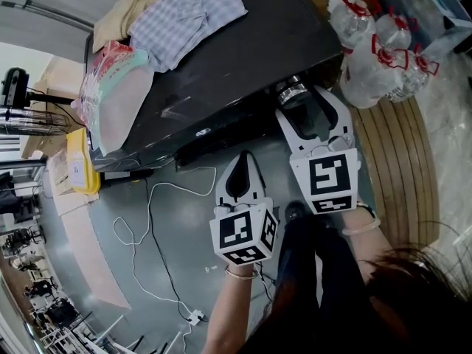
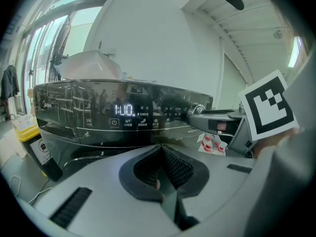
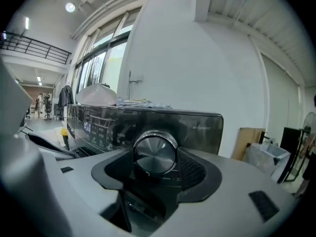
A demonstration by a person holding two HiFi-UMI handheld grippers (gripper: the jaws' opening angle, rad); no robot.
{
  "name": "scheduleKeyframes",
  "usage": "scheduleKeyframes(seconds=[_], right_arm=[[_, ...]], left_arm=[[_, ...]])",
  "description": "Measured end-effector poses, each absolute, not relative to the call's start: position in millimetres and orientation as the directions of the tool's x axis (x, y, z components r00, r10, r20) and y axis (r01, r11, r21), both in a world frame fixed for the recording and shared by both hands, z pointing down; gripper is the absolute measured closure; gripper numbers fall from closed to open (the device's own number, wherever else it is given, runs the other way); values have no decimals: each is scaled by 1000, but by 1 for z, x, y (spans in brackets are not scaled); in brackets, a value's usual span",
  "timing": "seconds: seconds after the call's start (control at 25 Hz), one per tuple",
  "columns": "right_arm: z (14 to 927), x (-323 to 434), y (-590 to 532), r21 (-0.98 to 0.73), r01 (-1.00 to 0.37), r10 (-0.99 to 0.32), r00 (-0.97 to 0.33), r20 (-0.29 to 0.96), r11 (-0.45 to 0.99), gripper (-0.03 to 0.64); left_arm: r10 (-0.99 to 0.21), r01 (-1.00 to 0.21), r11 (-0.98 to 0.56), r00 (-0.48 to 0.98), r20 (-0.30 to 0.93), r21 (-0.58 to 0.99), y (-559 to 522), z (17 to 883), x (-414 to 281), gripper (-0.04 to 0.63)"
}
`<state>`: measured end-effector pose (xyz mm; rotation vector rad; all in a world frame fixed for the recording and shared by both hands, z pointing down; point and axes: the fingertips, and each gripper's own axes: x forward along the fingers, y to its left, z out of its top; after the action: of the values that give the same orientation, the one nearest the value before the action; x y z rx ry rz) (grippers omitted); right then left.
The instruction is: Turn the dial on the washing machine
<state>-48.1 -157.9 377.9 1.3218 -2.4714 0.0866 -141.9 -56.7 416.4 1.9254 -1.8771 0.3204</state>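
The black washing machine point(image 1: 221, 65) has a round metal dial point(image 1: 293, 91) at the right end of its front panel. My right gripper point(image 1: 304, 103) reaches over that panel edge with a jaw on each side of the dial. In the right gripper view the dial point(image 3: 155, 153) fills the gap between the ribbed pads, and my right gripper point(image 3: 156, 157) is shut on it. My left gripper point(image 1: 242, 159) hangs back in front of the machine, shut and holding nothing. In the left gripper view, my left gripper point(image 2: 160, 154) faces the lit display point(image 2: 123, 109), with the dial point(image 2: 198, 108) to the right.
Folded clothes point(image 1: 184, 9) and a plastic bag point(image 1: 110, 87) lie on the machine's lid. Packs of water bottles point(image 1: 376, 50) stand at the right by a wooden platform point(image 1: 394, 146). A yellow bin point(image 1: 81, 161) and a white cable point(image 1: 147, 220) are on the floor at the left.
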Motion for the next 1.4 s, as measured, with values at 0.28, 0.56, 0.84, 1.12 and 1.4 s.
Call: scheduleKeyframes(seconds=[0.28,0.56,0.84,1.12,1.4], right_arm=[[377,-47,-158,23,-827,-789,-526,316,561,321],[372,-45,-152,8,-809,-774,-560,295,588,311],[358,-39,-139,61,-796,-779,-570,260,602,334],[345,-34,-115,21,-761,-741,-625,247,649,385],[336,-20,-80,-30,-720,-695,-679,236,694,450]], left_arm=[[-892,-990,17,49,450,140,-53,416,-144,578],[-894,-990,25,40,446,139,-49,415,-143,578],[-900,-989,48,18,435,141,-41,409,-141,578],[-904,-988,66,-1,427,137,-23,395,-132,578],[-902,-987,73,-4,432,144,-1,378,-117,578]])
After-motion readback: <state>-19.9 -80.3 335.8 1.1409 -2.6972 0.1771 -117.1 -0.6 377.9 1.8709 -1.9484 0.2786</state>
